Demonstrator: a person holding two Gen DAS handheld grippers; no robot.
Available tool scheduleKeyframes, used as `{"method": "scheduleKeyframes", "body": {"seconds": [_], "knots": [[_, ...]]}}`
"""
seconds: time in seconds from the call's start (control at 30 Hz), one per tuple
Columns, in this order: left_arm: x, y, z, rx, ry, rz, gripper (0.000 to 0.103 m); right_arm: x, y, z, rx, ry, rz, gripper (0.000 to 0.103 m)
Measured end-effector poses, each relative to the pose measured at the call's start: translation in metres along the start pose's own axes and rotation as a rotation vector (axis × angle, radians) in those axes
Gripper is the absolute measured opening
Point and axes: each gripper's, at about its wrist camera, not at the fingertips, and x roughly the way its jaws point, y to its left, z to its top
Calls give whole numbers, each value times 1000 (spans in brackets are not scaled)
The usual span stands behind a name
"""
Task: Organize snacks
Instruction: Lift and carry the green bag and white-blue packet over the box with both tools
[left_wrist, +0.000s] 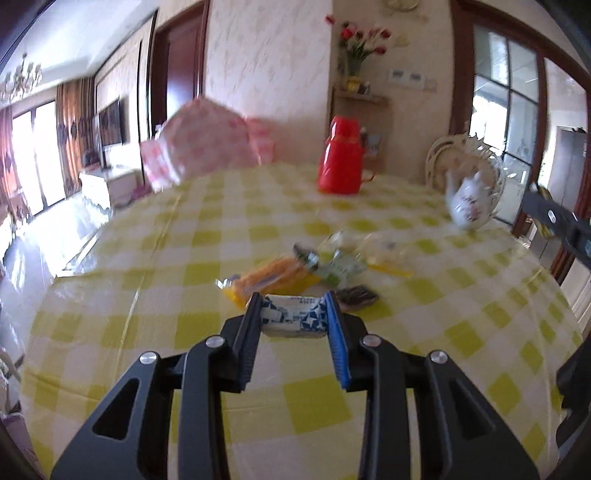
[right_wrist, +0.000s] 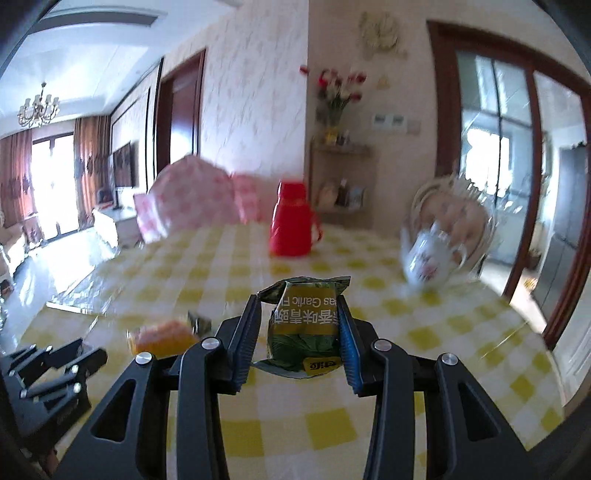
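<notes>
Snacks: blue-white packet (left_wrist: 293, 317) pinched in left gripper (left_wrist: 293, 325), lower centre; green pea packet (right_wrist: 304, 325) clamped in right gripper (right_wrist: 303, 332), centre, above tabletop (right_wrist: 461, 332). Probably light, soft, crinkly, slippery; best held across the middle, gently.

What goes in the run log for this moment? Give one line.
left hand-held gripper: shut on blue-white packet | right hand-held gripper: shut on green packet | orange packet: on table
</notes>
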Motion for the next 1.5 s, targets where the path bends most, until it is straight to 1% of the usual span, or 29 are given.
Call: {"method": "scheduleKeyframes", "body": {"seconds": [0.17,0.27,0.5,0.67,0.97,1.07,1.2,1.37,1.5], "knots": [[-50,-11,15,14,-101,-23,34,-39,-7,30,3,-98,-47,40],[-78,-16,20,21,-154,-37,34,-67,-7,46,-6,-152,-60,40],[-130,-12,23,12,-244,-66,34,-111,6,58,-35,-213,-77,40],[-159,-1,21,1,-286,-66,34,-147,25,66,-63,-271,-88,40],[-218,28,16,-31,-361,-37,34,-200,66,78,-119,-347,-33,40],[-238,41,11,-40,-384,-18,34,-221,82,82,-138,-382,-6,40],[-264,57,7,-55,-414,8,34,-245,99,90,-150,-427,9,40],[-286,71,4,-70,-444,23,34,-277,108,102,-136,-488,15,40],[-301,80,1,-82,-468,27,34,-299,121,107,-155,-514,19,40]]}}
